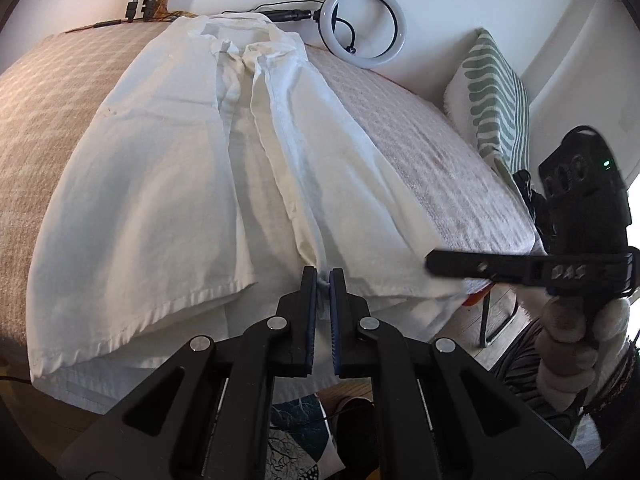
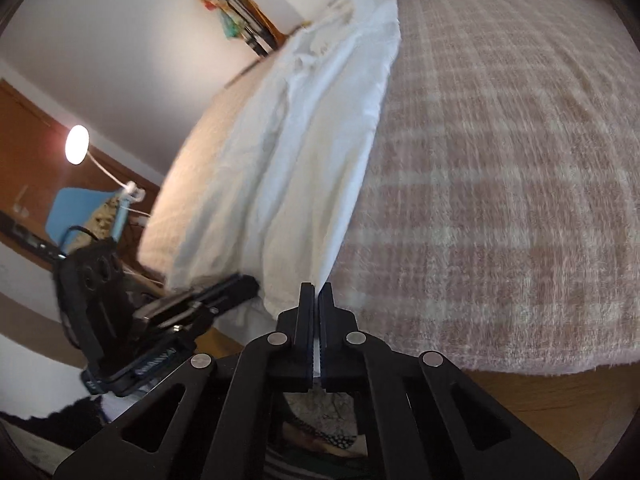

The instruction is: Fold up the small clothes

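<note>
Garment (image 1: 160, 184): white, laid lengthwise on checked bedspread (image 1: 420, 152) | left gripper (image 1: 323, 278): clamped on near hem | right gripper (image 2: 316, 292): clamped on near corner edge | risk: uneven pull skews fold; thin bite may slip.

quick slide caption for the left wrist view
Left tongs pinch the near hem of white trousers spread on a checked bedspread.

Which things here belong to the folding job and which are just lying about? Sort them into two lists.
Part of the job:
white garment, spread on the bed
left gripper, shut on the garment's near hem
right gripper, shut on the garment's edge

Just lying about:
ring light against the wall
striped cushion
checked bedcover under the garment
lamp
</note>
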Demonstrator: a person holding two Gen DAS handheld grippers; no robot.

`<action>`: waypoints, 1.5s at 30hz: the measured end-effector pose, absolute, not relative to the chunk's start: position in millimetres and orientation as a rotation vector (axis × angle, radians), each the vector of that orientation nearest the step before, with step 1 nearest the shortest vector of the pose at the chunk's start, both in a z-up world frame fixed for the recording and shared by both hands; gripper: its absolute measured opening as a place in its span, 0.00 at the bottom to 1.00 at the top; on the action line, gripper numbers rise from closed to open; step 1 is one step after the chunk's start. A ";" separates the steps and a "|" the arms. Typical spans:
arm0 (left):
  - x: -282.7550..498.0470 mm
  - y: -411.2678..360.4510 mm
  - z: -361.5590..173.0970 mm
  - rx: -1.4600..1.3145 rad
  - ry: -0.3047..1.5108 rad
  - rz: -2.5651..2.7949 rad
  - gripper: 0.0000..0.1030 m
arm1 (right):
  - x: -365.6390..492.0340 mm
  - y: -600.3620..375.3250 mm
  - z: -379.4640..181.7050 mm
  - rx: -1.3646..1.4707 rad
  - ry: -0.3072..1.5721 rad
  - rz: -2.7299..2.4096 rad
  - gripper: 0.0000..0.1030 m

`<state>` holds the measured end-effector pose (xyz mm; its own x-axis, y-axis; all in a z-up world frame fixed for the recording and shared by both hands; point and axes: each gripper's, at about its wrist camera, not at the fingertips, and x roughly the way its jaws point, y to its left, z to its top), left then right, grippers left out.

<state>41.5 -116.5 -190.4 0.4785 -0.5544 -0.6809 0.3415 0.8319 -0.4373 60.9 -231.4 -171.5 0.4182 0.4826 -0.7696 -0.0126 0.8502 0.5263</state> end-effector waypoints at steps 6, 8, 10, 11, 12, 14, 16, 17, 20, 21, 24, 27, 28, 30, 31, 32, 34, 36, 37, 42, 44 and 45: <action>27.6 -96.3 -170.9 -0.215 0.915 -0.579 0.05 | 54.5 -231.4 -176.6 0.482 1.107 0.319 0.01; 19.0 -80.8 -160.2 -0.207 0.901 -0.568 0.16 | 51.3 -234.3 -170.7 0.473 1.095 0.341 0.05; 13.9 -60.5 -150.7 -0.215 0.874 -0.528 0.41 | 45.8 -240.8 -165.3 0.465 1.091 0.330 0.06; 13.4 -48.7 -147.2 -0.232 0.860 -0.499 0.49 | 44.4 -242.0 -163.0 0.474 1.083 0.324 0.08; 15.3 -33.4 -145.2 -0.257 0.854 -0.461 0.49 | 44.5 -245.1 -161.5 0.493 1.078 0.323 0.09; 24.6 -10.9 -147.6 -0.290 0.868 -0.406 0.49 | 44.7 -253.7 -159.8 0.530 1.066 0.327 0.14; 37.9 8.9 -158.1 -0.322 0.917 -0.348 0.49 | 48.9 -250.5 -160.3 0.539 1.064 0.330 0.25; 43.7 15.8 -164.5 -0.350 0.947 -0.345 0.49 | 49.3 -249.2 -161.2 0.539 1.069 0.331 0.27; 59.4 27.5 -185.9 -0.437 1.041 -0.360 0.49 | 54.8 -241.8 -166.9 0.525 1.110 0.339 0.27; 62.2 29.4 -190.4 -0.463 1.056 -0.375 0.49 | 57.0 -241.0 -168.4 0.520 1.123 0.340 0.27; 68.3 34.7 -194.8 -0.550 1.065 -0.431 0.32 | 58.0 -241.6 -174.2 0.550 1.140 0.351 0.27; 76.9 35.8 -208.6 -0.643 1.130 -0.471 0.05 | 58.3 -249.3 -178.6 0.615 1.152 0.373 0.23; 78.1 36.0 -210.2 -0.654 1.136 -0.470 0.04 | 57.6 -252.3 -180.0 0.628 1.155 0.379 0.06; 77.4 38.5 -208.3 -0.684 1.138 -0.467 0.04 | 58.1 -252.3 -182.7 0.651 1.163 0.395 0.02; 75.8 41.6 -206.4 -0.693 1.132 -0.466 0.04 | 56.7 -251.6 -181.2 0.641 1.159 0.383 0.02; 74.2 45.0 -205.9 -0.686 1.128 -0.463 0.04 | 55.0 -250.1 -178.3 0.629 1.155 0.374 0.02; 73.2 45.8 -208.8 -0.632 1.138 -0.448 0.04 | 51.7 -249.1 -172.4 0.608 1.147 0.367 0.02; 73.8 44.8 -209.8 -0.627 1.142 -0.456 0.04 | 49.6 -247.4 -172.4 0.564 1.170 0.351 0.07; 75.5 43.9 -208.6 -0.621 1.145 -0.462 0.04 | 49.8 -247.1 -174.1 0.565 1.191 0.349 0.08; 77.2 40.2 -206.4 -0.591 1.147 -0.467 0.05 | 45.9 -255.8 -178.2 0.631 1.234 0.364 0.15; 79.4 35.0 -207.4 -0.585 1.149 -0.479 0.04 | 47.4 -256.8 -179.9 0.639 1.241 0.375 0.15; 80.6 34.1 -207.2 -0.582 1.149 -0.485 0.04 | 48.5 -256.0 -179.8 0.636 1.239 0.381 0.15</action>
<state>80.6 34.1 -207.2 0.3375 -0.6306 -0.6989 0.0606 0.7555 -0.6524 48.5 -256.0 -179.8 0.2963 0.5921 -0.7494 0.0679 0.7696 0.6349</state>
